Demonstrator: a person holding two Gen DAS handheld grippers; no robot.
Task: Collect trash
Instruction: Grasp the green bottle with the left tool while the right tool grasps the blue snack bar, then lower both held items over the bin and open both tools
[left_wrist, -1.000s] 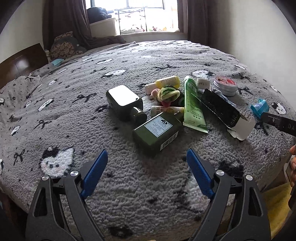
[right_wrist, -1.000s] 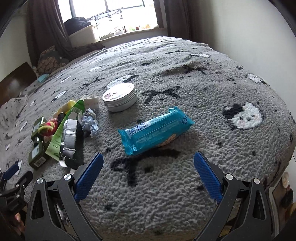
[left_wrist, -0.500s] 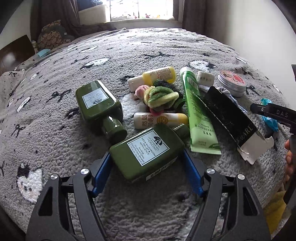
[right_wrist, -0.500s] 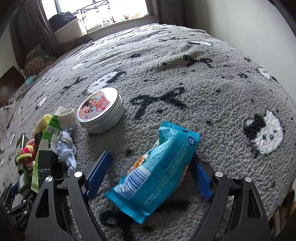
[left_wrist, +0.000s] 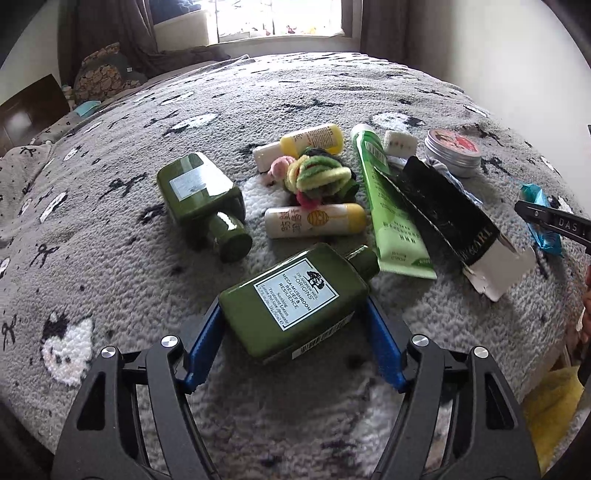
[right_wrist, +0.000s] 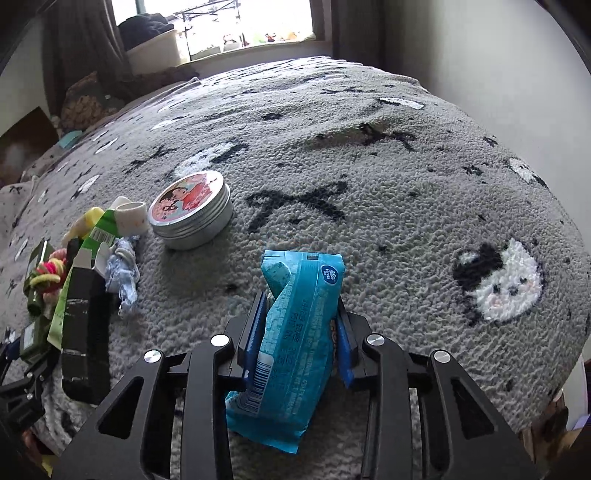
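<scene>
My left gripper (left_wrist: 291, 332) has the labelled green bottle (left_wrist: 295, 299) between its blue pads, both touching the bottle's sides, near the bed's front edge. Second green bottle (left_wrist: 201, 195) lies left of it on the grey blanket (left_wrist: 110, 258); hair ties (left_wrist: 317, 177), green tube (left_wrist: 391, 218) and black carton (left_wrist: 447, 214) behind. My right gripper (right_wrist: 299, 336), jaws just closing, pinches the blue snack wrapper (right_wrist: 295, 332), crumpled and tilted up, in front of the round tin (right_wrist: 192, 210).

A home bedroom: fleece-covered bed (left_wrist: 184, 110), curtained window (left_wrist: 280, 18).
</scene>
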